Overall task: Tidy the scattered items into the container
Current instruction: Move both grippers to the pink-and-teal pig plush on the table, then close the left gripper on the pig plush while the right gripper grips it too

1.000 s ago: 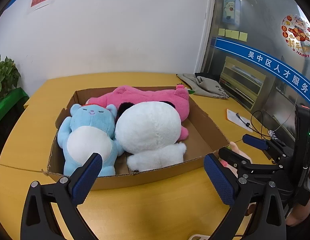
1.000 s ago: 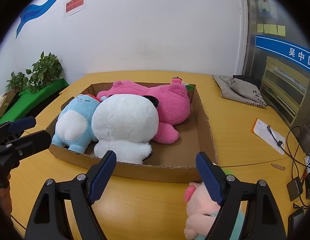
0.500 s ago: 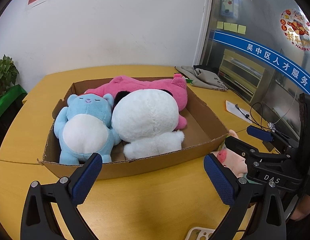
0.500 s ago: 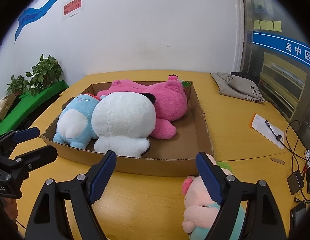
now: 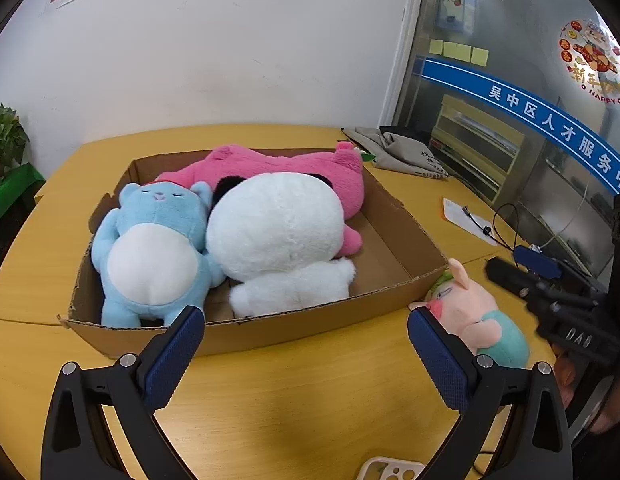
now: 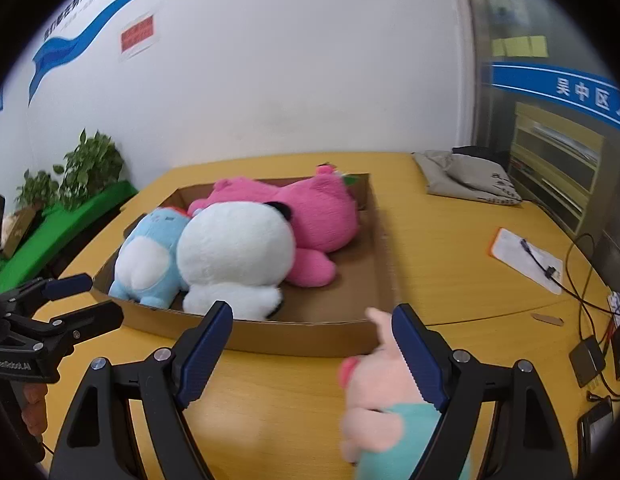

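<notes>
Cardboard box (image 5: 270,332) on yellow table (image 5: 294,396) holds blue bear plush (image 5: 154,248), white panda plush (image 5: 278,236), pink plush (image 5: 286,164). Pig plush (image 5: 473,316) lies on the table outside the box's right front corner. Left gripper (image 5: 306,354) jaws wide apart, empty, before the box. Right gripper (image 6: 311,354) jaws wide apart, empty; pig plush (image 6: 381,404) beside its right finger, contact unclear.

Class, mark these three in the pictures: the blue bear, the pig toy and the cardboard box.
blue bear (image 5: 150,256), left wrist view, on its white belly.
pig toy (image 5: 467,304), left wrist view, on its pink head.
cardboard box (image 6: 310,338), right wrist view, on its near wall.
</notes>
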Motion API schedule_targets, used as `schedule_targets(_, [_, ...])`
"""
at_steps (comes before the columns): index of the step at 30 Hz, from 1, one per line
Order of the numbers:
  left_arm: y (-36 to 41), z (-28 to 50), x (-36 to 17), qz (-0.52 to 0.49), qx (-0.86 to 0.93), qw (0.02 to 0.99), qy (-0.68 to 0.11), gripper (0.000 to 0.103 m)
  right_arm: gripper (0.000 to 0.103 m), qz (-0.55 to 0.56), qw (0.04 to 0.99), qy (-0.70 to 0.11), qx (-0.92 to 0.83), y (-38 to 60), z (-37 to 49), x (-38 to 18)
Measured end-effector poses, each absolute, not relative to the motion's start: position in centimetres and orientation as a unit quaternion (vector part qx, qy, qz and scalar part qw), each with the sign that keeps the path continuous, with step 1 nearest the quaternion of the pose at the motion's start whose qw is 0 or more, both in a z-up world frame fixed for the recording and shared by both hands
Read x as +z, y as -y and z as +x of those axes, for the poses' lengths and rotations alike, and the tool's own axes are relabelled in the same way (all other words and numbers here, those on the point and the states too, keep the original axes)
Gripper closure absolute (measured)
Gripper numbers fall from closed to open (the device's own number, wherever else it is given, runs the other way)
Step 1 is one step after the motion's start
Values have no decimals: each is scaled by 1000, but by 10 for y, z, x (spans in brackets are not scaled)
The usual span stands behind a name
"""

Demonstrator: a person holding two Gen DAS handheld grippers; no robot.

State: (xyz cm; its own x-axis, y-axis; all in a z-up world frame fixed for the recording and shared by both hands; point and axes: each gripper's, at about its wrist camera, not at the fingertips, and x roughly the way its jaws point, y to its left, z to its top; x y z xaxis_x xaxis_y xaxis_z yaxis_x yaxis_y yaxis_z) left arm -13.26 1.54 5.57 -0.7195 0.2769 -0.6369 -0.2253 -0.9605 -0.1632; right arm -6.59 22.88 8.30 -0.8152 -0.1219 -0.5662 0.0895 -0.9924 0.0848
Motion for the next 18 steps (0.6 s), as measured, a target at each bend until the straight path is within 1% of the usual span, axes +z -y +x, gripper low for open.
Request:
schedule_targets(4, [-18, -131, 49, -355, 924, 141, 29, 0, 21, 318, 17, 62, -946, -284, -54, 64])
schedule_targets(7, [-22, -134, 42, -364, 919, 151, 30, 0, 21, 363, 12, 87, -927, -317, -49, 30])
schedule_targets(9, [-29, -136, 40, -367, 915, 162, 30, 0, 21, 396, 26, 100, -912, -325, -47, 5])
schedule_targets(12, [-43, -140, 39, -372, 910, 180, 29, 0, 22, 400, 87, 134, -902, -318, -38, -7])
schedule_targets(15, [-54, -143, 38, -375, 906, 193, 27, 0, 22, 399, 121, 86, -905, -284, -30, -9])
schedule_targets(18, [-63, -148, 33, -385, 899, 205, 29, 0, 22, 378, 123, -13, -918, -243, -17, -6])
